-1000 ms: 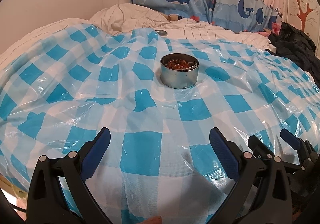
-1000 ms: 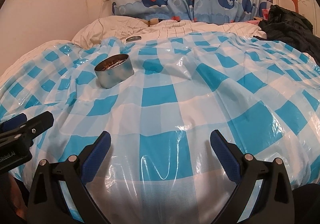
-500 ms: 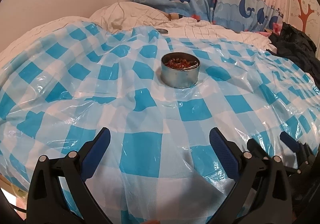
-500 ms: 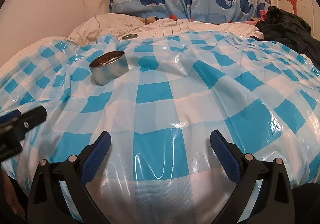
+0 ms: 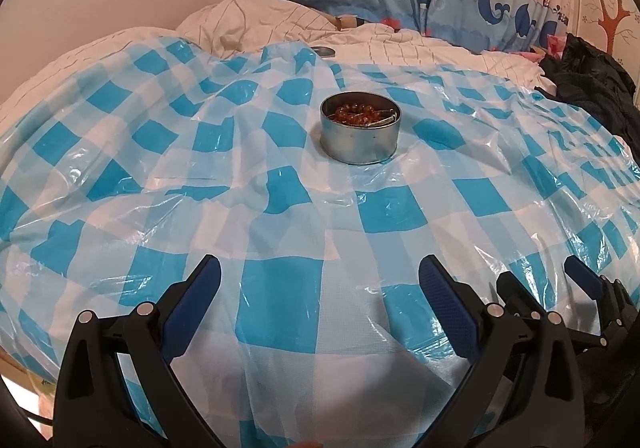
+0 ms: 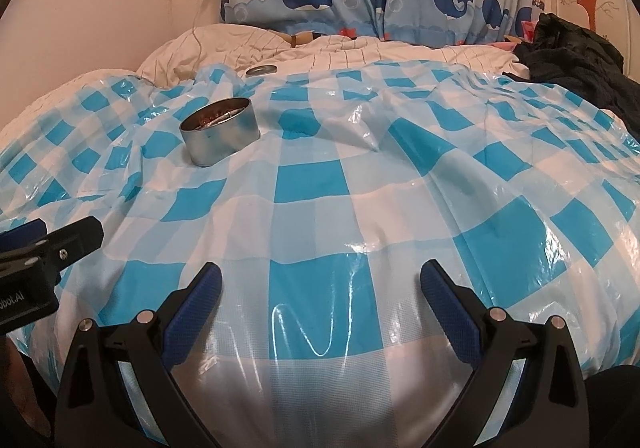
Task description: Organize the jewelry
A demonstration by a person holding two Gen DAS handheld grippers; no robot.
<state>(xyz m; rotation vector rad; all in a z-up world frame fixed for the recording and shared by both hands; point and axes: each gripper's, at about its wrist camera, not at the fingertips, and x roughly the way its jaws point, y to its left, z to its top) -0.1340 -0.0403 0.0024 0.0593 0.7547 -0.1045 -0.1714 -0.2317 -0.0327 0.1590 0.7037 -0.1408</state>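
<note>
A bed (image 5: 420, 48) in white grid-lined bedding is spread with a blue-and-white checked plastic sheet (image 5: 280, 288). Ahead of the left gripper a round metal tin (image 5: 360, 136) stands on the sheet. Beyond it a small round lid (image 6: 262, 69) lies at the sheet's far edge. A dark garment (image 6: 576, 48) is heaped far right.

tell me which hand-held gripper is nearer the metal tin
Left, by a little. The left hand-held gripper faces the metal tin straight ahead; the right hand-held gripper has it ahead and off to its left.
</note>
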